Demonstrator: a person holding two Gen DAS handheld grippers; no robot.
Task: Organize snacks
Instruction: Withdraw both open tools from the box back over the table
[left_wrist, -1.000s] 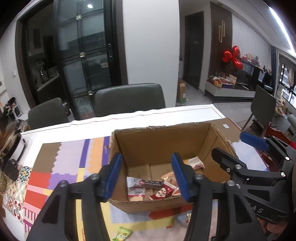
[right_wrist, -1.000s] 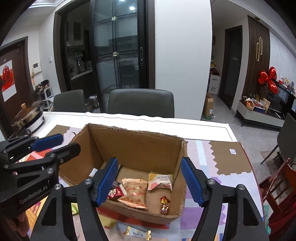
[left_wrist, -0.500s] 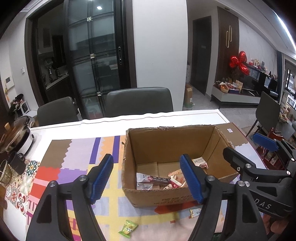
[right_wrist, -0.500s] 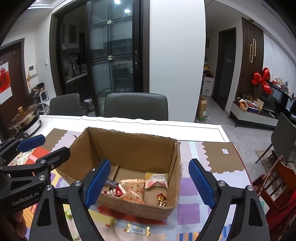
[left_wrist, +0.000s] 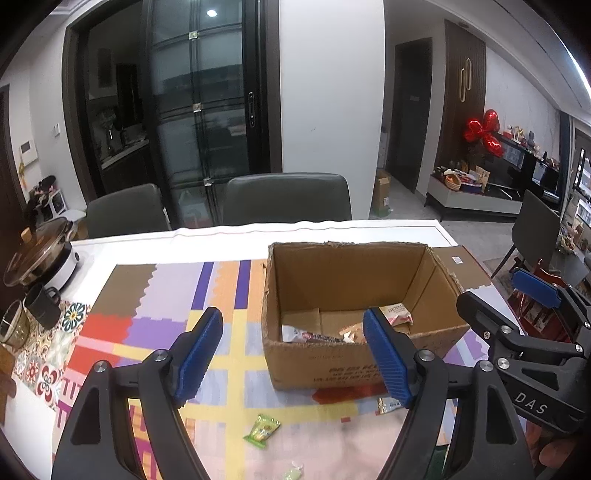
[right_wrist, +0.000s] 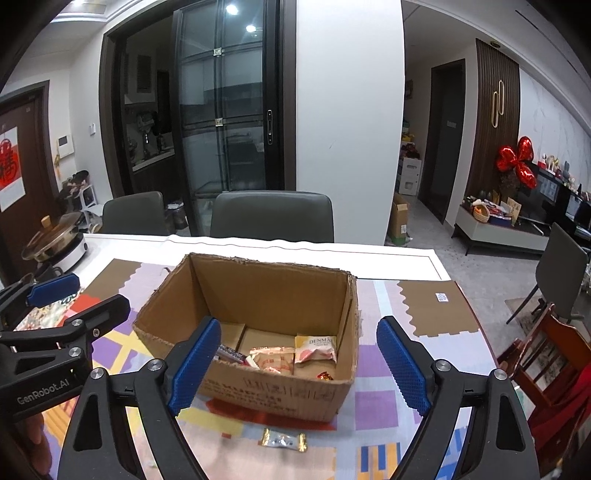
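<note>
Both empty now: left gripper (left_wrist: 299, 360) held above the mat (left_wrist: 155, 321) with blue fingers (left_wrist: 199, 349) spread wide, nothing between them; right gripper (right_wrist: 301, 365) likewise agape, pads (right_wrist: 402, 363) well apart, raised over the near side of the box (right_wrist: 280, 391). Open-topped cardboard, standing on the patterned mat toward the table's (left_wrist: 147, 251) right half, flaps gone and rim ragged. Inside, on the floor: a white DENMA packet (right_wrist: 317, 349) leaning toward the right wall, a pale red-printed packet (right_wrist: 275, 362) just beside it, a dark bar (right_wrist: 231, 356) at the left, a small red-gold candy (right_wrist: 325, 376) by the near wall. Outside, on the mat: a gold-ended sweet (right_wrist: 284, 440) just in front of the box, a green packet (left_wrist: 262, 430) farther left and nearer the camera, a small pale green candy (left_wrist: 293, 470) near the bottom edge of the left view. Seen from the left wrist, the right gripper at the far right edge beside the box; seen from the right wrist, the left gripper at the far left. Off to the table's left end: a lidded pot (left_wrist: 37, 254), a black mug (left_wrist: 42, 304). Behind the table, two grey chairs (left_wrist: 288, 197).
</note>
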